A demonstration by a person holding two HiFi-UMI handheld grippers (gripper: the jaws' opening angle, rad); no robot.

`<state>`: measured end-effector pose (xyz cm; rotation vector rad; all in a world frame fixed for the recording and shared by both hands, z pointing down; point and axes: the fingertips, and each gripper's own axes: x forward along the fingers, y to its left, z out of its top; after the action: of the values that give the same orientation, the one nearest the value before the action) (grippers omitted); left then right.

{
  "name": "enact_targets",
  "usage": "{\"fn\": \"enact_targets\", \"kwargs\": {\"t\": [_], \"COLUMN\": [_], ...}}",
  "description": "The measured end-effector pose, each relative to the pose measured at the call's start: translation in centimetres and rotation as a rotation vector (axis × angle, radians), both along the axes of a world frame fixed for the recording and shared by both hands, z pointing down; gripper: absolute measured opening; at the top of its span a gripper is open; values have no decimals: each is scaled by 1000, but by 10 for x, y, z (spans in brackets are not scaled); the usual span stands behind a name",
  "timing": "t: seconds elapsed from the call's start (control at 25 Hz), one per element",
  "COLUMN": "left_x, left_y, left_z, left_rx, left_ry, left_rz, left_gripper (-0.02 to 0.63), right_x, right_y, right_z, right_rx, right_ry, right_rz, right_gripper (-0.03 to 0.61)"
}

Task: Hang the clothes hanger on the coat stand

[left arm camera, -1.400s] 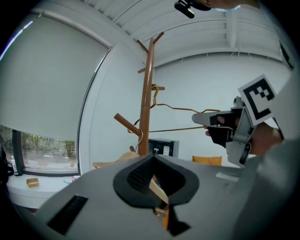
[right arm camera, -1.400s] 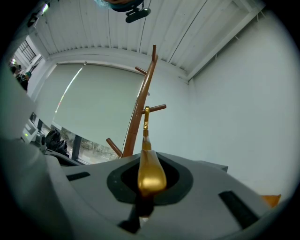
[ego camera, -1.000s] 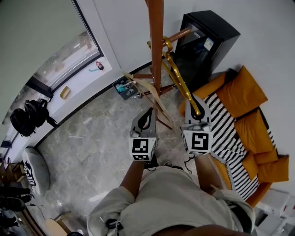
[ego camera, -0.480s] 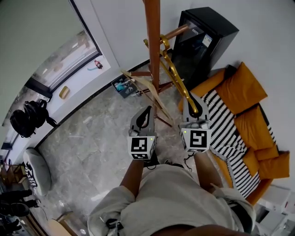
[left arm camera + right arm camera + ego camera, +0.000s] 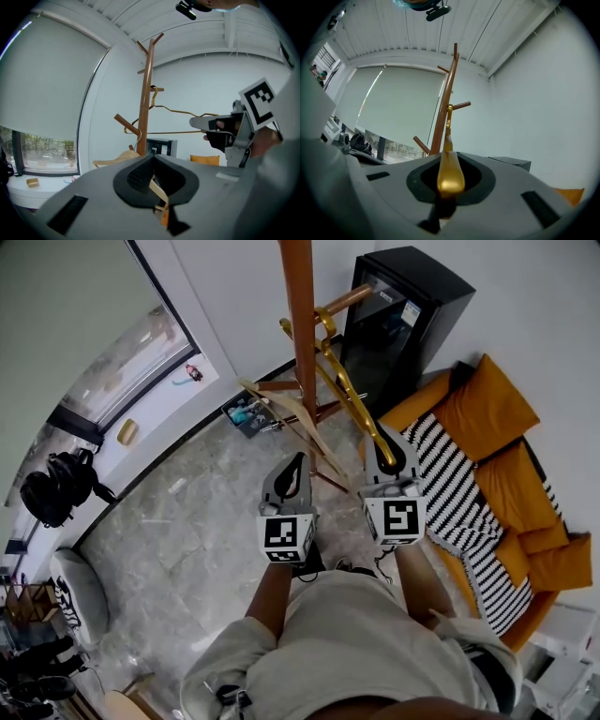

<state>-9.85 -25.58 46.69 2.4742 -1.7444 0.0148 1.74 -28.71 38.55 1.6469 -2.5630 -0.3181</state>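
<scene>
The brown wooden coat stand (image 5: 302, 334) rises ahead of me. A gold metal hanger (image 5: 349, 390) runs from my right gripper (image 5: 382, 444) up to the stand, its hook (image 5: 323, 324) at an upper peg (image 5: 342, 302). The right gripper view shows that gripper (image 5: 450, 180) shut on the gold hanger's end (image 5: 450, 171), hook (image 5: 449, 111) against the pole. A pale wooden hanger (image 5: 286, 416) hangs lower on the stand. My left gripper (image 5: 297, 463) is shut on its end, a wood strip (image 5: 157, 190) pinched between the jaws.
A black cabinet (image 5: 403, 306) stands behind the stand at the wall. An orange sofa (image 5: 497, 409) with a striped throw (image 5: 459, 493) lies to the right. A small box (image 5: 246, 415) sits at the stand's foot. A black backpack (image 5: 56, 488) rests by the window.
The view has slid a little, so the stand and the gold hanger sit slightly more left. Both grippers keep their grips and have hardly moved.
</scene>
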Motion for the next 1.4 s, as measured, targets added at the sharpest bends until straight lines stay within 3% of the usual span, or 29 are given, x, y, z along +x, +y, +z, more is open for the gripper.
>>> {"fn": "enact_targets", "kwargs": {"t": [0.32,1.04,1.4], "left_x": [8,-6,-10], "left_y": [16,30,28], "left_z": [-5,-11,-8], "left_rx": [11,27,26], "left_ry": [2,6,23], "left_rz": [1,-19,-11], "left_gripper": [9,9,9], "right_x": [4,-2,5], "right_y": [12,14,7], "right_z": [-5,-9,-11], "right_rx": [-21,-80,-97], "right_ry": [-85,-70,-75], "right_rz": [-54,-41,1], "right_gripper": [6,9,76]}}
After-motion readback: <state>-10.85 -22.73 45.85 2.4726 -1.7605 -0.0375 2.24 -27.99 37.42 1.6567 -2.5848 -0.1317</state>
